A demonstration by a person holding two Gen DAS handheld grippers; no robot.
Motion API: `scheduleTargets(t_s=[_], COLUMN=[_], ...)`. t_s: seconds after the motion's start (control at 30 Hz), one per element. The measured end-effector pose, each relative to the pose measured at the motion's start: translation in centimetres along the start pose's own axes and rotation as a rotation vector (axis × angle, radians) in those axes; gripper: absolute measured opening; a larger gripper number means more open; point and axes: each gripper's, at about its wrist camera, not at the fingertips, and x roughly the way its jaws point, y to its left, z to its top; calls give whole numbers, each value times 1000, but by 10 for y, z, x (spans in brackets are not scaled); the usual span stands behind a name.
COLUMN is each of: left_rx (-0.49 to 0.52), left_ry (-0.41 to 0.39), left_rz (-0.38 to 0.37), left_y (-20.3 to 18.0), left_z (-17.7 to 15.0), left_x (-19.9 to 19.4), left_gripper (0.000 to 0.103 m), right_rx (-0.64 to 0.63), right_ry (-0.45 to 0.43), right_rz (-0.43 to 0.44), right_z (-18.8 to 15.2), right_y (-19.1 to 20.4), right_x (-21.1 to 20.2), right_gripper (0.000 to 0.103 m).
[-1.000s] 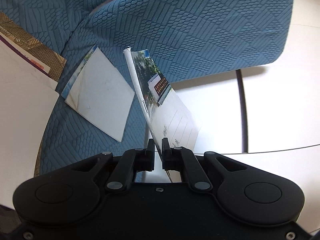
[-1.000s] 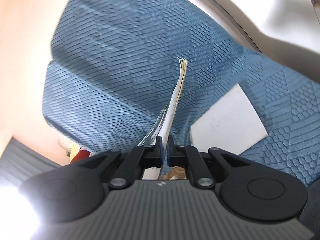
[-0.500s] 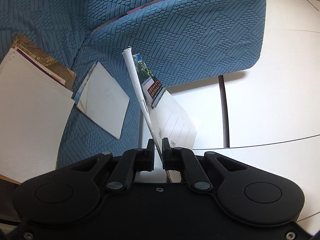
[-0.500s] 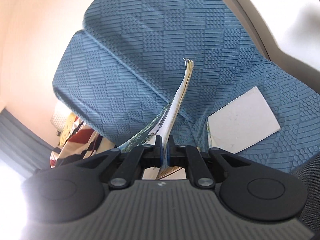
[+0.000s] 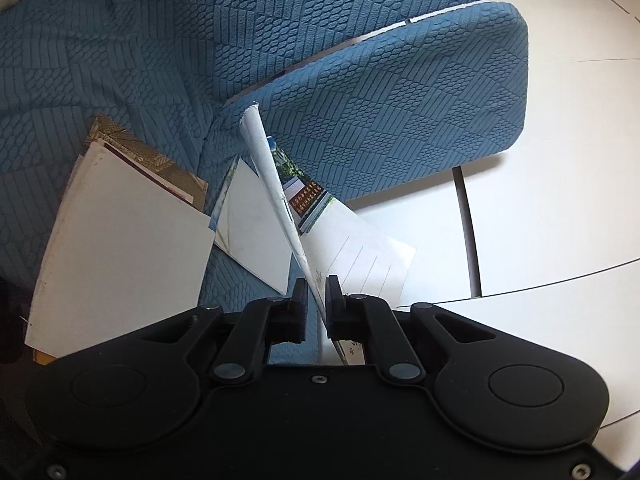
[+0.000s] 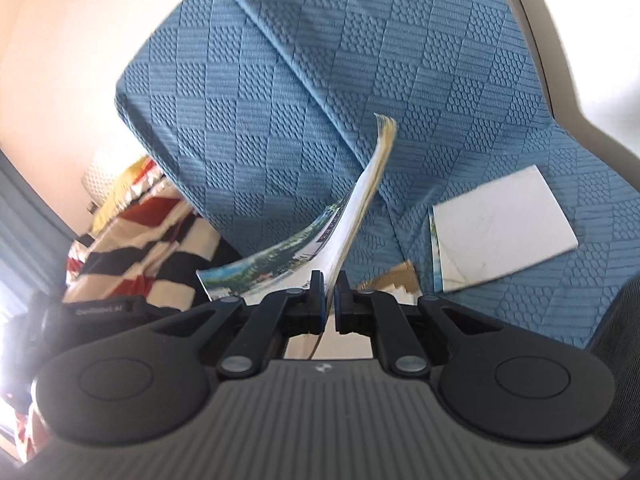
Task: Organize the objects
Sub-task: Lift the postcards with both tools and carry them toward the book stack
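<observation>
Blue bumpy cushions (image 5: 360,128) filled most of both views, with white floor (image 5: 540,200) past them. On the seat lay a big white book (image 5: 120,264) and a small white card (image 6: 504,232), well apart from the hands. Each claw was clenched on its own thin bunch of cards. The left claw (image 5: 316,292) pinched postcards (image 5: 276,200) by the near edge, so their long side ran away from it and stood up. The right claw (image 6: 329,286) pinched a bendy stack (image 6: 360,208) the same way. I think the card on the seat lay nearer the right claw, a little to its right.
</observation>
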Motion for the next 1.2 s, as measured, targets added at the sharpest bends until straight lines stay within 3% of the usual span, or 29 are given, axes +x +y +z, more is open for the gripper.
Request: scheduleTargets(t_s=[0.33, 0.6, 0.83, 1.1, 1.2], left_rx=[1, 50, 3, -15, -46], left_ry=[-60, -92, -102, -105, -110], left_rz=[68, 122, 128, 198, 180], left_y=[38, 59, 88, 102, 108], left_z=[-1, -5, -8, -3, -4], left_x=[-18, 1, 18, 23, 21], left_gripper=[9, 10, 10, 8, 9], right_rx=[-80, -110, -170, -130, -99], right_ry=[41, 90, 116, 161, 180], right_rz=[-28, -37, -61, -58, -51], right_z=[-32, -57, -75, -92, -95], right_y=[29, 20, 14, 8, 6], right_x=[24, 45, 63, 77, 79], right_gripper=[8, 9, 9, 11, 11])
